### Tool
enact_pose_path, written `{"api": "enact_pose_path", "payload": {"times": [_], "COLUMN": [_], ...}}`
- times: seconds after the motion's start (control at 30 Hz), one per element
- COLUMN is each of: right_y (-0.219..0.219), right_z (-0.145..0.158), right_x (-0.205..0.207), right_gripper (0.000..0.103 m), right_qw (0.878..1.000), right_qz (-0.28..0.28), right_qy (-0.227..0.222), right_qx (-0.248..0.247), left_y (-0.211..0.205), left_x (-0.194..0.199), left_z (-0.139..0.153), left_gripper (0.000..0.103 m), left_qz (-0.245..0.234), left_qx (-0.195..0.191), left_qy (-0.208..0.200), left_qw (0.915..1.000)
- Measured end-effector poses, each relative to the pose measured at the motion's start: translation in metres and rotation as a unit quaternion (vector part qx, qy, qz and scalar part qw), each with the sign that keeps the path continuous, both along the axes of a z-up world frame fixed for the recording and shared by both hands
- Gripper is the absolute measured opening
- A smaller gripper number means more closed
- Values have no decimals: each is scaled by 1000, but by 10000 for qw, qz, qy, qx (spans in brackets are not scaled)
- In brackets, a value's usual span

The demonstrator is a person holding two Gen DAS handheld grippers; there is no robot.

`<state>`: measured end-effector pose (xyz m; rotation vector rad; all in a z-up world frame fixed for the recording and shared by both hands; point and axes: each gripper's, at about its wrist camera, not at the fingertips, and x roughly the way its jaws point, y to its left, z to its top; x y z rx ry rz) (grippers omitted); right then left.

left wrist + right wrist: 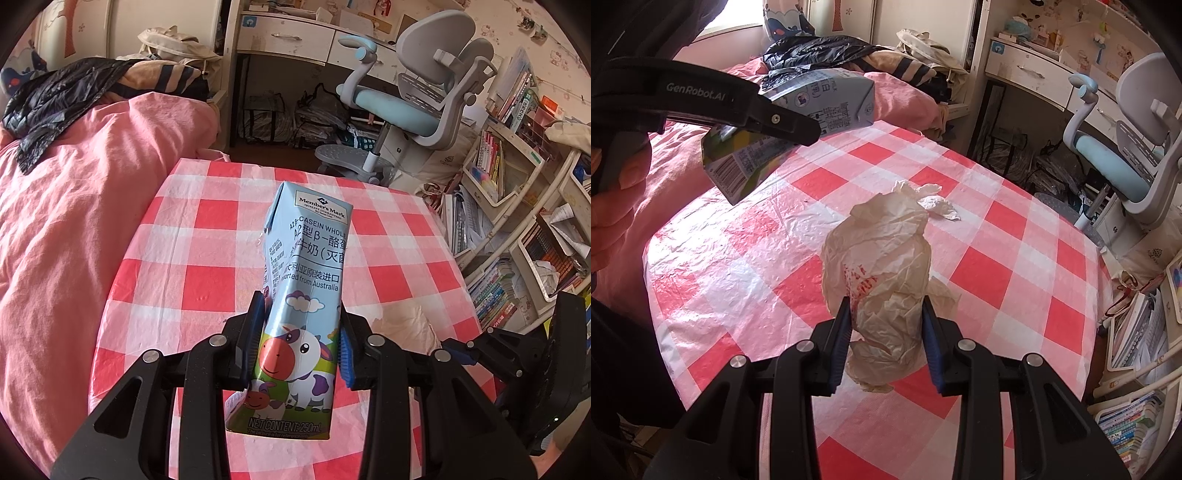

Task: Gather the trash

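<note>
Item 1: milk carton (303, 295), pinched at its lower half by the left hand-held gripper (301, 343); held clear above the counter (207, 280). Collected, not yet binned.

Item 2: crumpled paper bag (882, 277), between the fingers of the right hand-held gripper (886, 343), which press its sides; whether it is lifted or resting on the counter cannot be told.

Item 3: small white tissue (934, 206), lying loose on the counter beyond the bag. Outstanding.

No bin visible. Judged status: two of three pieces in hand, disposal pending.

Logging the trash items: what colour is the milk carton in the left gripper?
The milk carton is mainly light blue with a cartoon cow; clearest in the left wrist view.
</note>
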<state>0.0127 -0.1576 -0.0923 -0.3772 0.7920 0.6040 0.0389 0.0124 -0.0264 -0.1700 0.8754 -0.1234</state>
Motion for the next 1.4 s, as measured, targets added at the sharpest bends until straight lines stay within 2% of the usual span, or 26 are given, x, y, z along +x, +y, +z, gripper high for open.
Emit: {"api": "enact_pose_path", "payload": {"times": [0.17,0.43,0.67,0.8,0.97,1.13,1.4], "right_y": [-1,-10,-46,-86,-167,-240,-305], "right_z": [3,17,36,28,3,-31,-81], "right_x": [-1,-7,-18,-28,-38,-48,-49], "right_gripper": [36,35,36,36,36,36,36], "right_qw": [10000,9997,9995,9989,9939,9820,9631], "right_qz": [-34,-87,-105,-342,-1101,-1846,-2600], "right_qy": [-23,-128,-256,-293,-40,245,528], "right_qx": [37,205,139,-114,28,322,450], "left_y": [-1,-7,-56,-103,-185,-270,-388], "left_x": [-2,-3,-2,-1,0,3,12], "left_z": [1,4,10,8,1,-17,-61], "left_gripper": [33,33,33,33,33,33,33], "left_qz": [-21,-121,-486,-809,-1314,-1786,-2308], "left_qx": [-109,-549,-746,-839,-834,-743,-661], "left_qy": [-33,-115,-278,-230,-153,30,442], "left_qw": [9999,9984,9956,9929,9877,9811,9698]}}
